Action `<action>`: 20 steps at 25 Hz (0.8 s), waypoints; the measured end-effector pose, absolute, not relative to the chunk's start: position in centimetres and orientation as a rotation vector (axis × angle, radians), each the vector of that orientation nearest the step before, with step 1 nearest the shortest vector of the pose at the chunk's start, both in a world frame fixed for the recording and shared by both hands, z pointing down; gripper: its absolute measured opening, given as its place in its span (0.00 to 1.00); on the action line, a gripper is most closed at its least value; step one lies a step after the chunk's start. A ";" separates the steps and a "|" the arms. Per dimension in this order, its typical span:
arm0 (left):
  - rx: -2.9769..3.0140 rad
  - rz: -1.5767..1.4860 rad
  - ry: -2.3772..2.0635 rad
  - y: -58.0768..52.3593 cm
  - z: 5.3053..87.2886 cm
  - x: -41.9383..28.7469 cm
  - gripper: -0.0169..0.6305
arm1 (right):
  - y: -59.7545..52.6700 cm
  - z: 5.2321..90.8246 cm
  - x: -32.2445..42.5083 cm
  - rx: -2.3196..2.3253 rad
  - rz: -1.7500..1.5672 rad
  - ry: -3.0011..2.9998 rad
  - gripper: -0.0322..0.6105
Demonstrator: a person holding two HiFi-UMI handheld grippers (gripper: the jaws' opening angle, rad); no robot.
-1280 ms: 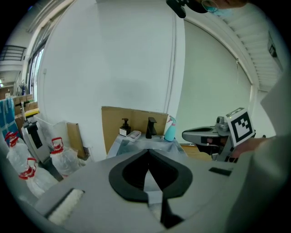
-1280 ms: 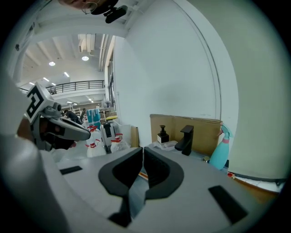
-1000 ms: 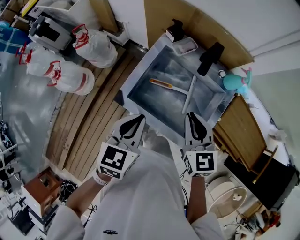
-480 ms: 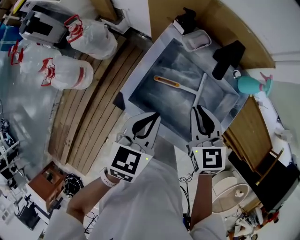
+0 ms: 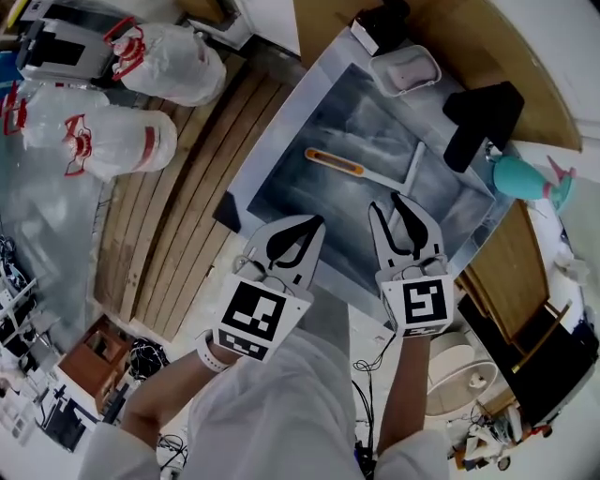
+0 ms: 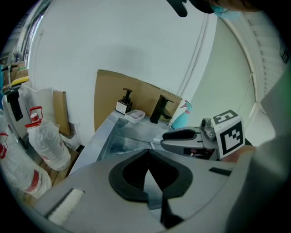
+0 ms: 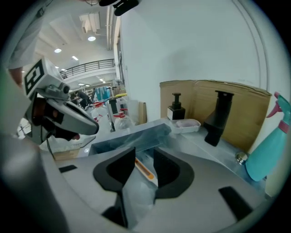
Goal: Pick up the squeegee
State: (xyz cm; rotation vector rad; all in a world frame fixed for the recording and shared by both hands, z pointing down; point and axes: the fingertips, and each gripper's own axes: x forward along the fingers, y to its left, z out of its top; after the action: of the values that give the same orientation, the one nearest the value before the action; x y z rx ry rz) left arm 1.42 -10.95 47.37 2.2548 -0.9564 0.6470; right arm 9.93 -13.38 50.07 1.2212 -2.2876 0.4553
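Observation:
The squeegee (image 5: 361, 171), with an orange handle, a white shaft and a pale blade, lies flat on the bottom of the steel sink (image 5: 272, 141). My right gripper (image 5: 390, 201) hovers over the sink's near part, just short of the squeegee. Its jaws are opening and hold nothing. In the right gripper view the orange handle (image 7: 144, 169) shows through the gap of the right gripper (image 7: 144, 154), well beyond it. My left gripper (image 5: 311, 225) is shut and empty over the sink's near rim, left of the right one. The left gripper (image 6: 148, 154) shows its tips together.
A black faucet (image 5: 483, 117) stands at the sink's far right corner, with a teal spray bottle (image 5: 525, 178) beside it. A soap dish (image 5: 405, 70) and a black dispenser (image 5: 380, 28) sit at the far rim. White bags (image 5: 122, 141) lie left on wooden slats (image 5: 178, 216).
Both grippers have come down and forward over the sink's near edge. The right gripper's jaws, shut in the earlier frames, now stand apart.

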 end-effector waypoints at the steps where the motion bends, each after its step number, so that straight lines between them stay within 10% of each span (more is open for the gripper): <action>1: 2.243 0.647 -0.957 -11.2 47.8 1.4 0.03 | -13.5 50.7 9.5 1.177 0.443 -2.297 0.21; 20: 2.076 0.685 -0.963 -13.3 53.3 -0.1 0.03 | -16.0 61.5 3.7 0.646 0.245 -2.215 0.29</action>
State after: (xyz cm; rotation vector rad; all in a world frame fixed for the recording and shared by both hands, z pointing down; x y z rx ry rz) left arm -0.09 -13.30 53.34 2.0759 -0.9627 0.6851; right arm 3.73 -15.97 61.54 0.6457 -2.2155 0.2447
